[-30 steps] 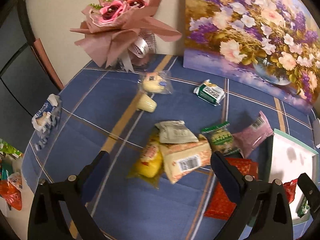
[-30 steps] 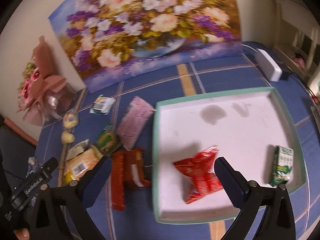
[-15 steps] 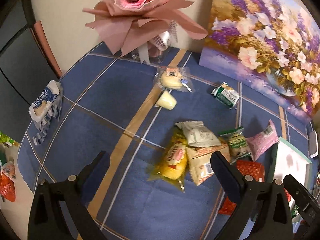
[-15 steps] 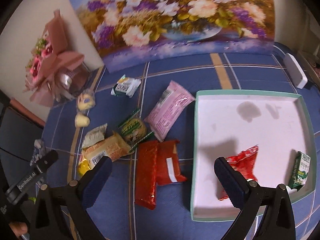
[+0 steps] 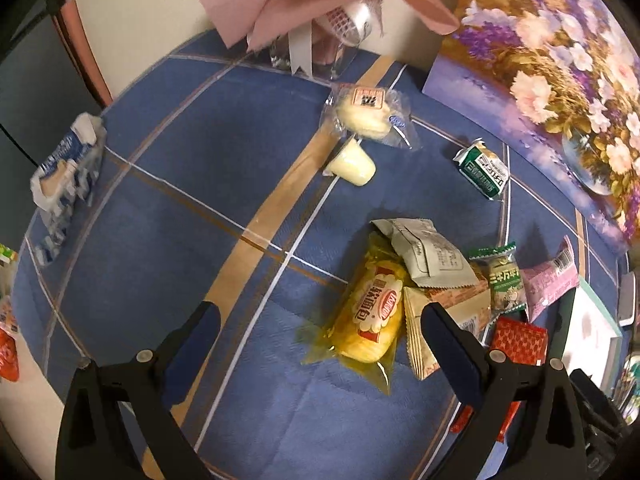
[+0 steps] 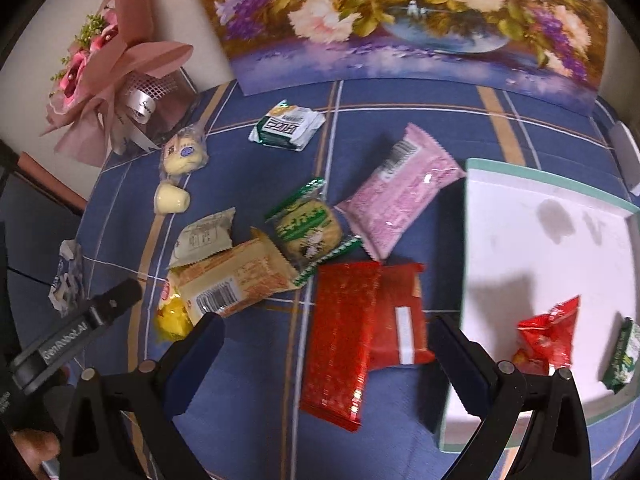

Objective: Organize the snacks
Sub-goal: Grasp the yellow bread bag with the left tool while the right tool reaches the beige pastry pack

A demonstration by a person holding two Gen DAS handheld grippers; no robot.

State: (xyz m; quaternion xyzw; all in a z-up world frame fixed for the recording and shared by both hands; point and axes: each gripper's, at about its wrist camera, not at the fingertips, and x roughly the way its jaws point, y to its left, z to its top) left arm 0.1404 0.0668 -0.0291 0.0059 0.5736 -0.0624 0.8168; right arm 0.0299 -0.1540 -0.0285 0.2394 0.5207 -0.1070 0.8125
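1. The right gripper point(image 6: 326, 344) has slid left, away from the white tray point(image 6: 520, 248) and over to the loose snacks. A sec ago it hung over the tray w/ the red bag between its fingers; now that little red bag point(image 6: 546, 338) lies in the tray, off to the right.
2. Its fingers are wide open & hold nothing. The long red pack point(image 6: 340, 340) and a 2nd red pack point(image 6: 402, 316) lie right between them on the blue cloth point(image 6: 248, 400).
3. The left gripper point(image 5: 320, 340) has swung left and dipped closer to the cloth too. Its fingers are also wide open, empty. The yellow bag point(image 5: 370, 312) lies between them, a bit to the right.
4. Only 2 snacks are in the tray: the red bag and a green pack point(image 6: 622, 354) at its right edge.
5. Most snacks are still out on the cloth: a tan pack point(image 6: 236, 280), a grey pack point(image 6: 204, 240), a green round cookie point(image 6: 310, 228), a pink bag point(image 6: 404, 192). Farther off are a green-white pack point(image 6: 286, 128), a wrapped bun point(image 6: 184, 154) & a small cup point(image 6: 172, 200).
6. So I think one drop is done and the next pick is starting. Prob the long red pack goes next, bc it's nearest the right fingers.
7. Lots left to do.
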